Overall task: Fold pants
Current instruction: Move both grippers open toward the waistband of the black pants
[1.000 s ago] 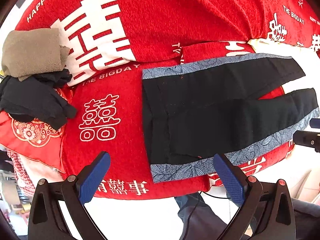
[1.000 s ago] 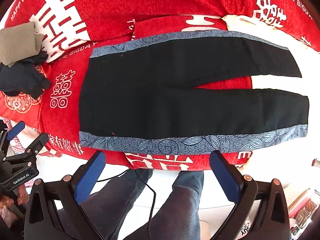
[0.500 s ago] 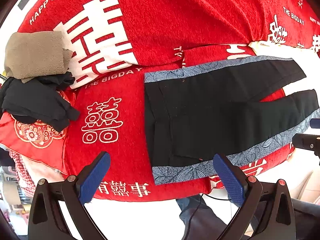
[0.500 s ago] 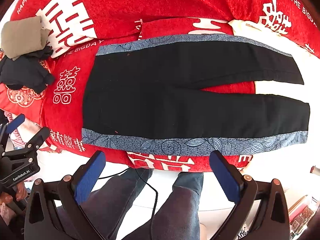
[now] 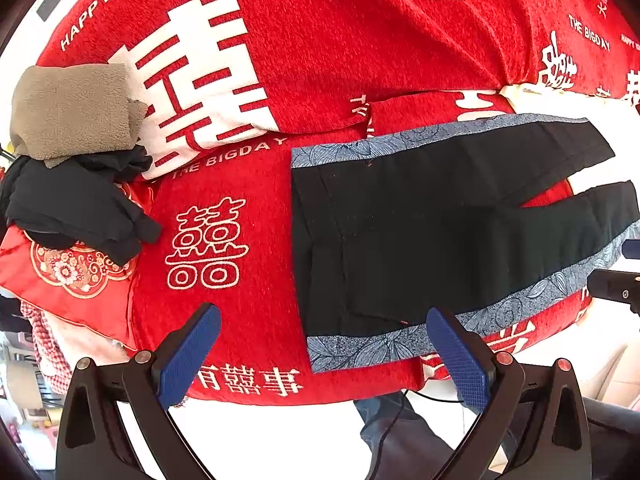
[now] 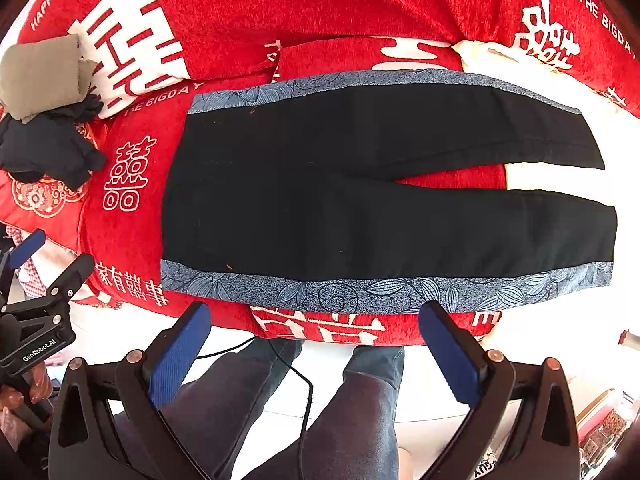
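Observation:
Black pants (image 6: 340, 200) with blue leaf-patterned side stripes lie flat on a red blanket (image 6: 320, 12), waistband to the left, the two legs spread to the right. They also show in the left wrist view (image 5: 420, 220). My left gripper (image 5: 324, 348) is open and empty, above the near waistband corner. My right gripper (image 6: 316, 348) is open and empty, just in front of the near side stripe, over the bed's edge.
A folded tan cloth (image 5: 76, 112) sits on a pile of dark clothes (image 5: 76, 204) at the left. A white pillow (image 6: 492, 54) lies beyond the far leg. The person's jeans-clad legs (image 6: 360, 412) stand at the front edge. The left gripper shows in the right view (image 6: 36, 320).
Both grippers have moved slightly forward and lower toward the pants. The pants have not moved, and both grippers stay open.

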Demonstrator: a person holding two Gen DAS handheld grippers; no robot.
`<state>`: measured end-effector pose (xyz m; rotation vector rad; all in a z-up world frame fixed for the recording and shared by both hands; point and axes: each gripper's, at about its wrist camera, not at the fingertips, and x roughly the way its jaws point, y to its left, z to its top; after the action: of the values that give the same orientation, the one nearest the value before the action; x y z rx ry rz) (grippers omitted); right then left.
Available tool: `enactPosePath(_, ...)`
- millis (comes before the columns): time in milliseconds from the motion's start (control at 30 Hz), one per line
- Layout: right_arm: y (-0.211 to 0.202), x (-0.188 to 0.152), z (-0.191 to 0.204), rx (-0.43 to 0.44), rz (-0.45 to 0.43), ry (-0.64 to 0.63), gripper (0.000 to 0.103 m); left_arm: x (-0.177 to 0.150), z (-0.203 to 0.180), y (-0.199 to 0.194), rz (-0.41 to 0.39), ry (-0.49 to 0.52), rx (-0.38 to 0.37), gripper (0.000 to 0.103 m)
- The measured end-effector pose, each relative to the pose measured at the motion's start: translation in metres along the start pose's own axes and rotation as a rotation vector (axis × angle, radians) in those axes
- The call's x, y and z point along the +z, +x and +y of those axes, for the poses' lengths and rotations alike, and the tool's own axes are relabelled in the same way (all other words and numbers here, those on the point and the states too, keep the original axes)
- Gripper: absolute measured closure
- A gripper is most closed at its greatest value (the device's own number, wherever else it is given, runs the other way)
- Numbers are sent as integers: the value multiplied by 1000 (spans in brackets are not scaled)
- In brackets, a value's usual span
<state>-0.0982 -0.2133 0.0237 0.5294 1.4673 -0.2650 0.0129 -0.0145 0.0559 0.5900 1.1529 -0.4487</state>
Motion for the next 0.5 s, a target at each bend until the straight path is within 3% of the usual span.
enactPosePath(500, 9, 1, -15, 40, 34, 50, 0, 7, -5, 2, 28, -1, 48, 0)
